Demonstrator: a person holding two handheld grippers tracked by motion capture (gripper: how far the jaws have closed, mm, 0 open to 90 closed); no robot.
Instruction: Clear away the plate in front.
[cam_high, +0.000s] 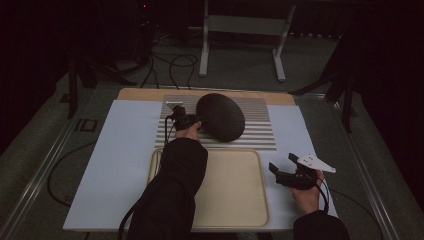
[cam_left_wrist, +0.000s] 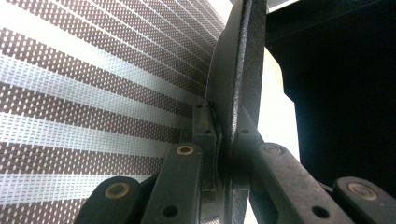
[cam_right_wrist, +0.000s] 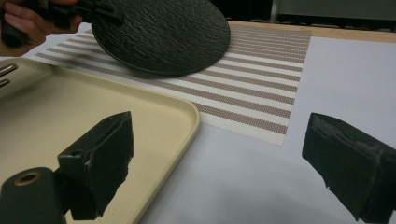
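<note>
Tilting up from a striped placemat (cam_high: 260, 131), a round black plate (cam_high: 221, 116) with a rough, rippled surface was clamped at its near-left rim by the left gripper (cam_high: 191, 120), whose jaws pinched the edge from both sides. In the left gripper view the plate (cam_left_wrist: 236, 70) ran edge-on between the two black jaws, with the brown-and-white weave of the placemat (cam_left_wrist: 93, 93) spread out to one side of it. The plate's far edge appeared to rest on the placemat while the gripped side was raised, though the exact point of contact could not be made out.

Just in front of the placemat lay a cream tray (cam_high: 240, 200) with rounded corners, partly covered by the person's dark left sleeve (cam_high: 172, 190). In the right gripper view the tray (cam_right_wrist: 140, 107) sat at the left, with the plate (cam_right_wrist: 163, 35) beyond it.

The right gripper (cam_high: 284, 168) was held just beside the tray's right edge, over the white sheet (cam_high: 120, 165) covering the table, its jaws spread wide with nothing between them, well apart from the plate.
</note>
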